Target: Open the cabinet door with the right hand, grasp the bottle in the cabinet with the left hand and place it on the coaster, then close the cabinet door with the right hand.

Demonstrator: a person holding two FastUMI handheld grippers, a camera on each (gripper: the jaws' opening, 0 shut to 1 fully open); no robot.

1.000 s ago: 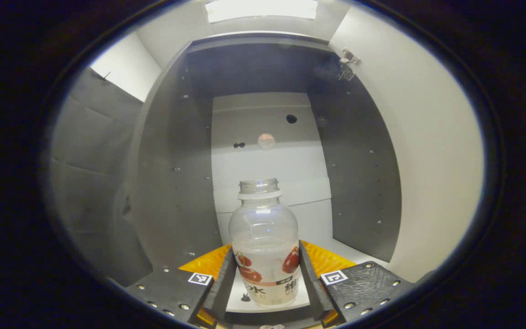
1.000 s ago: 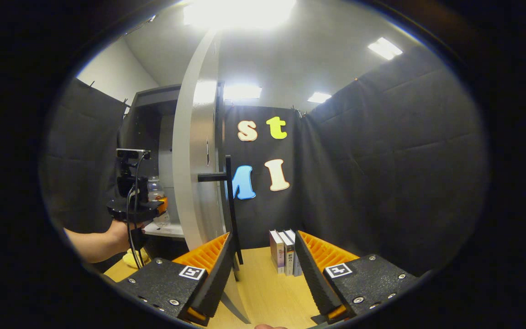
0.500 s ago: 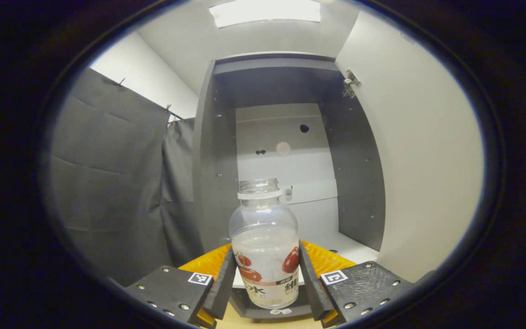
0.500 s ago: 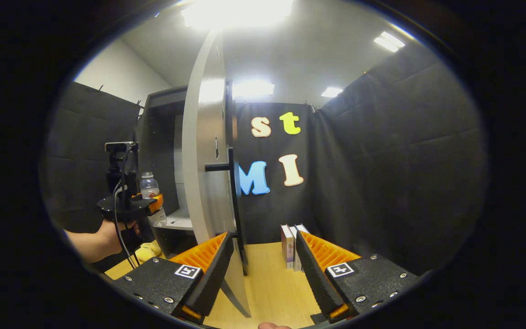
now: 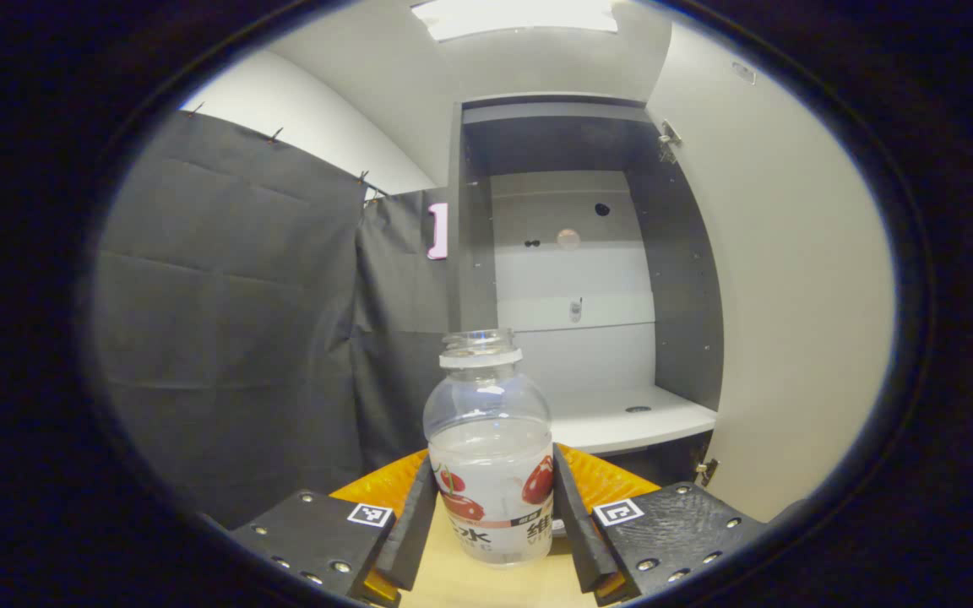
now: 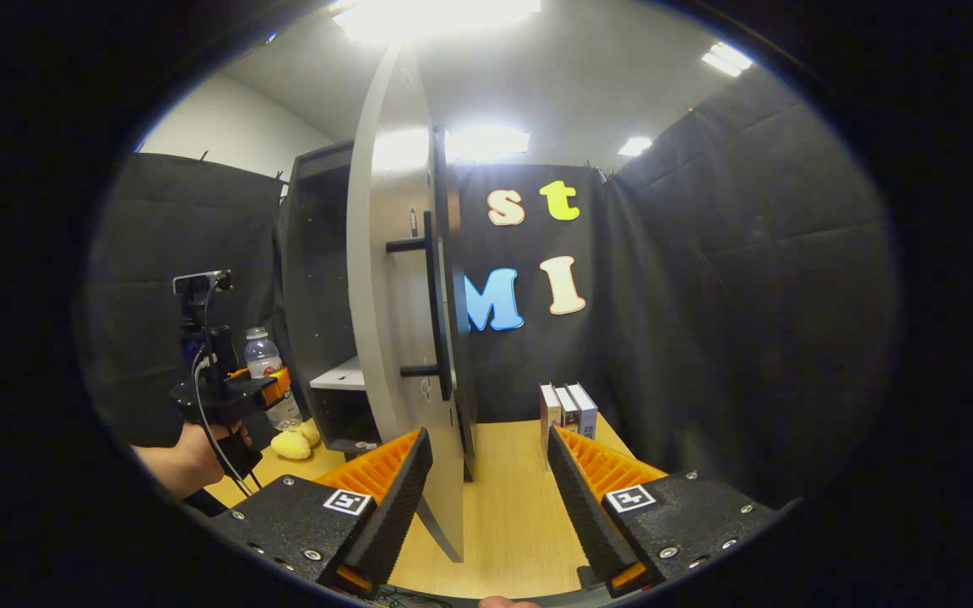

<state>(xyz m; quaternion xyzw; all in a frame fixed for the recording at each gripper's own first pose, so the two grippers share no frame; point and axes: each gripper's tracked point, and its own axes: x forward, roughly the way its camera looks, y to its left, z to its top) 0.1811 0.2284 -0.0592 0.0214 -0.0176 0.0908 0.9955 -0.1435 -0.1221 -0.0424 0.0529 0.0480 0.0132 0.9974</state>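
In the left gripper view the black cloth wall (image 5: 225,312) fills the left side, and just right of it stands the cabinet (image 5: 470,253) with its inside bare and its white shelf (image 5: 622,422) carrying nothing. In front of that, at the bottom middle, the left claw (image 5: 491,515) is closed on the bottle (image 5: 491,456): both fingers press the labelled lower body from either side, the bottle stands upright with no cap on its neck, and it is held out in front of the cabinet, above the light wooden counter (image 5: 470,587). Farther right the white cabinet door (image 5: 790,295) stands swung wide. So two parts of the job look done: the door is open and the bottle is out of the cabinet in the left claw. In the right gripper view, at the far left a hand (image 6: 187,456) holds that same left claw with the bottle clear of the shelf, and a small yellow thing (image 6: 292,443) lies on the counter below it; I cannot tell whether that is the coaster. Moving right, the door is seen nearly edge-on with its dark bar handle (image 6: 432,308), and the right claw (image 6: 482,498) sits low in front of it, spread wide and holding nothing, one finger to each side of the door's lower edge without pressing it. At the right a few books (image 6: 567,409) stand on the counter. Left to do, by my reading: set the bottle on the coaster, release it, then push the door closed with the right claw.
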